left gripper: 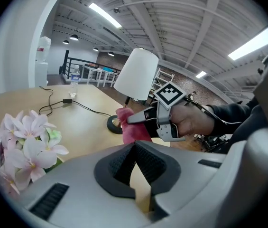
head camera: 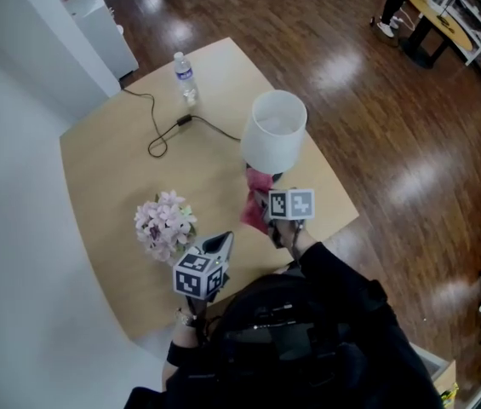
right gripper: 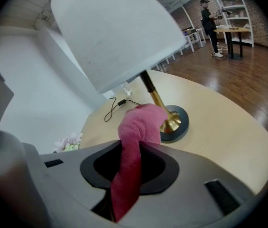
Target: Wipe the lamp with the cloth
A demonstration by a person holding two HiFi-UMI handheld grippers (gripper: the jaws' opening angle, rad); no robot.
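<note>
where the lamp (head camera: 274, 139) stands, right gripper (right gripper: 129, 167) clamps cloth (right gripper: 137, 125).

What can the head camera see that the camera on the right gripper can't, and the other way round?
Only the head view shows the left gripper, the person's dark sleeve and the lampshade from above, open at the top. Only the right gripper view shows the lamp's gold stem under the shade. Both show the lampshade, the pink cloth pinched in the right gripper, the flowers and the black cord.
</note>
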